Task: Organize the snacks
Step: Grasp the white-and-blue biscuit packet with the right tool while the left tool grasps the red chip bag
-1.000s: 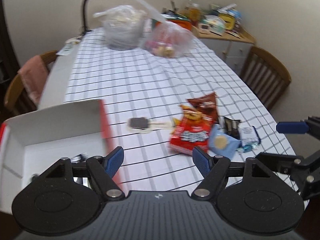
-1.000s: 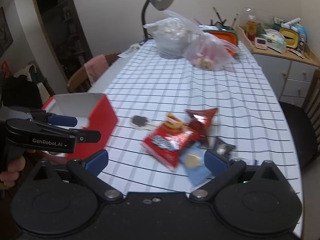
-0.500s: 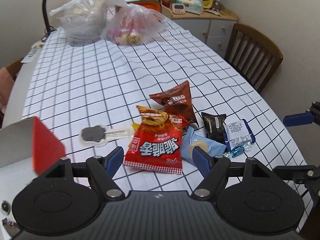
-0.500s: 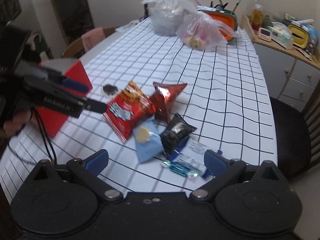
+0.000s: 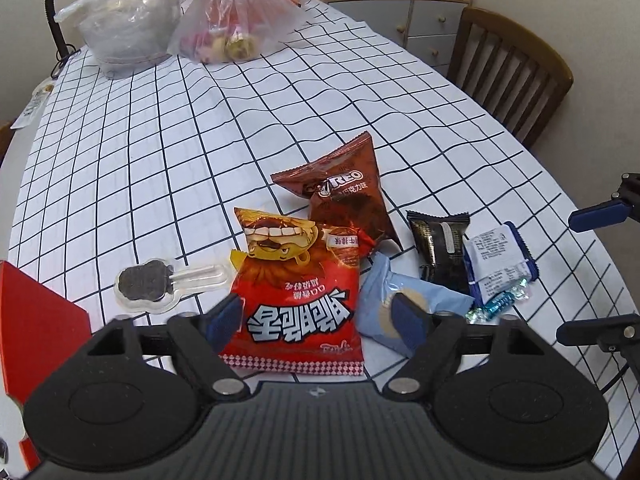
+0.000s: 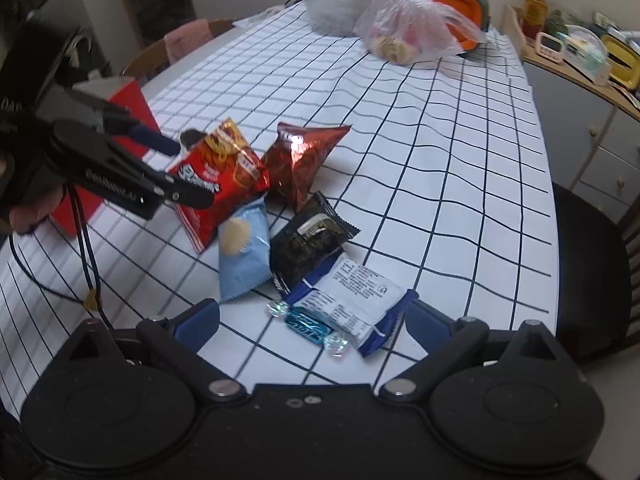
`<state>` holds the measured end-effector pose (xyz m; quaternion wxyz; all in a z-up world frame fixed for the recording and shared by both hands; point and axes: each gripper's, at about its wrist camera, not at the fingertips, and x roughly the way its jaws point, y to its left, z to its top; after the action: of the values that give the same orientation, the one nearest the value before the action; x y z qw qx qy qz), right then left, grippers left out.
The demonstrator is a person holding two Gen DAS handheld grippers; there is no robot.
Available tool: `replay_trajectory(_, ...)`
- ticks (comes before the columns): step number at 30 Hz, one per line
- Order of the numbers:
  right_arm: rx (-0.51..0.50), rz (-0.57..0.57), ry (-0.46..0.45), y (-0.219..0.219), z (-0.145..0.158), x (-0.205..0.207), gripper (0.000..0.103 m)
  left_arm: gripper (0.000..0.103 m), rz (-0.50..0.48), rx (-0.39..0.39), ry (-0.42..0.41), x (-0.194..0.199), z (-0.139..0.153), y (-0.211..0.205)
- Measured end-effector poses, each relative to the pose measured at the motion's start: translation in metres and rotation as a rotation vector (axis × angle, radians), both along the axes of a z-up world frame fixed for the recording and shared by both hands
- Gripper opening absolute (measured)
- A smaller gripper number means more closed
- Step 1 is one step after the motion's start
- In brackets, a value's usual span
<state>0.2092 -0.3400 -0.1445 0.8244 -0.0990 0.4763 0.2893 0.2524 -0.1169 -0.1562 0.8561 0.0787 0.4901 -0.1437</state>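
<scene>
A: Where are the snacks?

B: Bunched on the bench (image 5: 160, 140), on its grid-checked cloth. In the left wrist view the red chip bag (image 5: 298, 300) lies nearest the left tool (image 5: 316, 316), printed side up. At its 12 o'clock the brown Oreo pouch (image 5: 344, 196) touches its top edge.

A: And to the side?

B: At the chip bag's 3 o'clock is a pale blue biscuit packet (image 5: 404, 300), touching it. Past that lie a black wrapped bar (image 5: 438, 248), then a blue-and-white packet (image 5: 498, 258) with a teal wrapped candy (image 5: 498, 302) just beside its near corner. At the chip bag's 9 o'clock sits a dark lollipop in clear wrap (image 5: 160, 284), apart from the bag.

A: The tools?

B: The left tool is spread wide with nothing between its pads, one on either side of the chip bag. The right tool (image 6: 312, 320) also gapes wide and grips nothing; the candy and the blue-and-white packet lie between its pads in its own view.

A: Anything around the pile?

B: A red box (image 5: 36, 328) at 9 o'clock, by the bench edge. At the far end, 12 o'clock, two clear plastic bags (image 5: 180, 16) with food inside. A wooden chair (image 5: 508, 72) stands at 2 o'clock.
</scene>
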Motion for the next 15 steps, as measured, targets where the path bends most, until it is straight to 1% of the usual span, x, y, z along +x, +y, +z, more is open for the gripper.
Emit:
replay_trajectory(3,-0.03,0.053,-0.001,0.003,-0.007,0.006,0.1,0.09,0.004,0.013,-0.002,0.005,-0.003,-0.003)
replay_trajectory(7,-0.08,0.148,-0.012,0.011,-0.016,0.015,0.1,0.09,0.003,0.045,0.015,0.013,-0.013,-0.004)
replay_trajectory(11,-0.144,0.248,-0.028,0.021,-0.028,0.025,0.095,0.09,-0.014,0.068,0.027,0.018,-0.019,-0.009)
replay_trajectory(15,-0.141,0.323,0.001,0.02,-0.031,0.037,0.09,0.09,-0.014,0.069,0.044,0.025,-0.022,-0.011)
